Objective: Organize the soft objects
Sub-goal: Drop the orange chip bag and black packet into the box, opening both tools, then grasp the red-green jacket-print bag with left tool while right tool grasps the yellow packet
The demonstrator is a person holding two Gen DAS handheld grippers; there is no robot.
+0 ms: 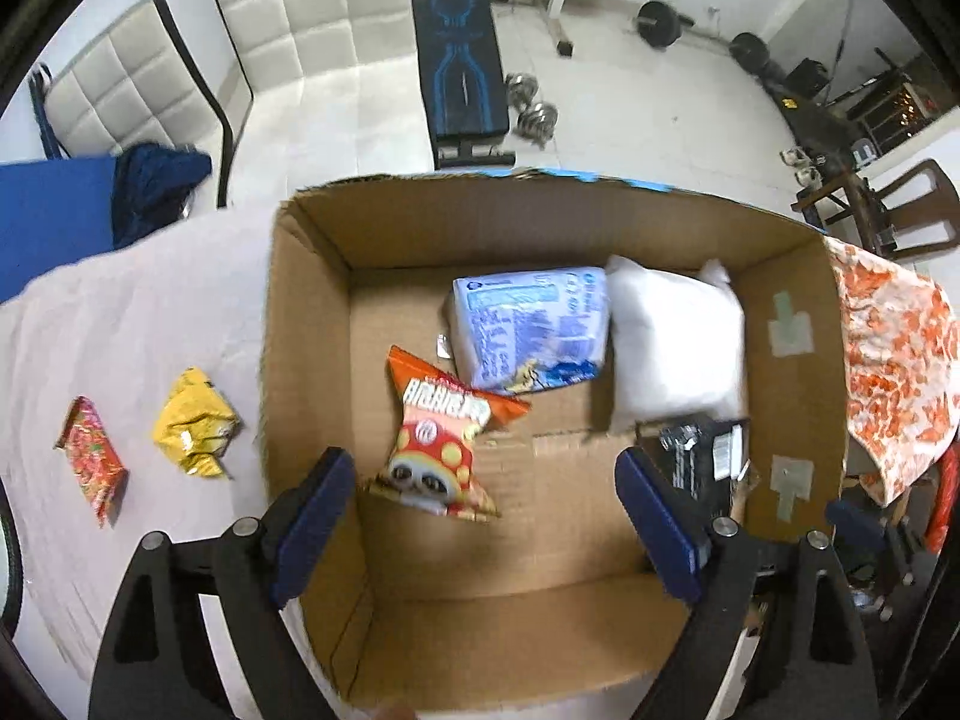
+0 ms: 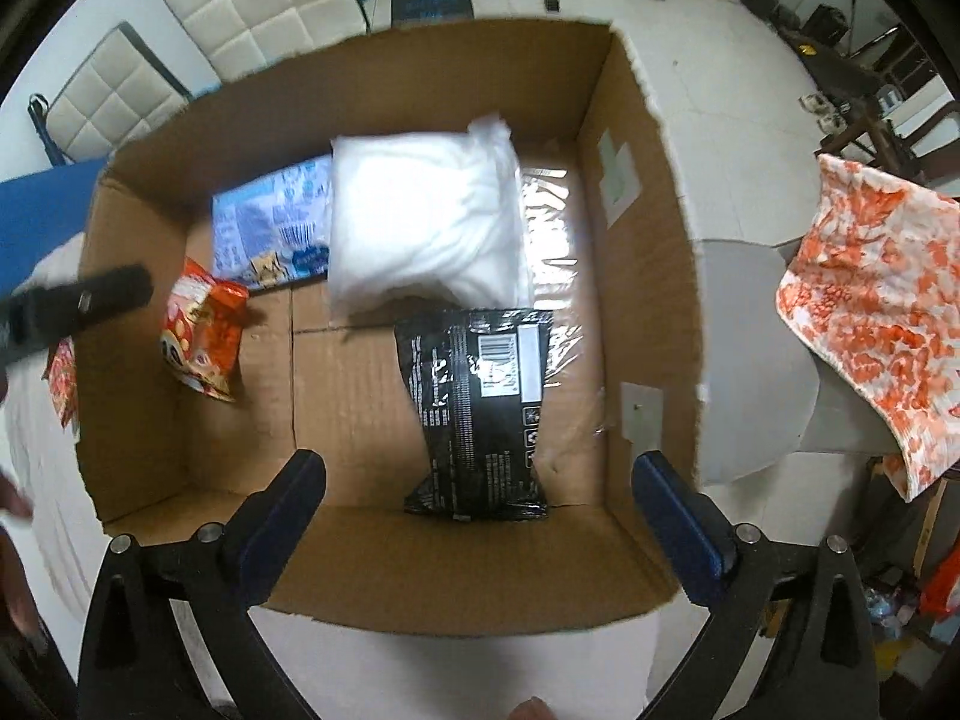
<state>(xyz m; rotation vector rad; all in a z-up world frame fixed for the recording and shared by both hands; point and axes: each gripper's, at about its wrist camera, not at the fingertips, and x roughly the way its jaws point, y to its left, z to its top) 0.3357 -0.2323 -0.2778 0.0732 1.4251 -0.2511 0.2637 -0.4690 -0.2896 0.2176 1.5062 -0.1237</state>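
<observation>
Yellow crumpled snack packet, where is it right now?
Left wrist view: the yellow crumpled snack packet lies on the white cloth, left of the cardboard box, beside a red packet.

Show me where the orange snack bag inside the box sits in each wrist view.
Left wrist: the orange snack bag lies centre-left on the box floor, just ahead of the left gripper.
Right wrist: orange snack bag at the box's left wall.
Shared landmark: white pillow, at the back of the cardboard box.
</observation>
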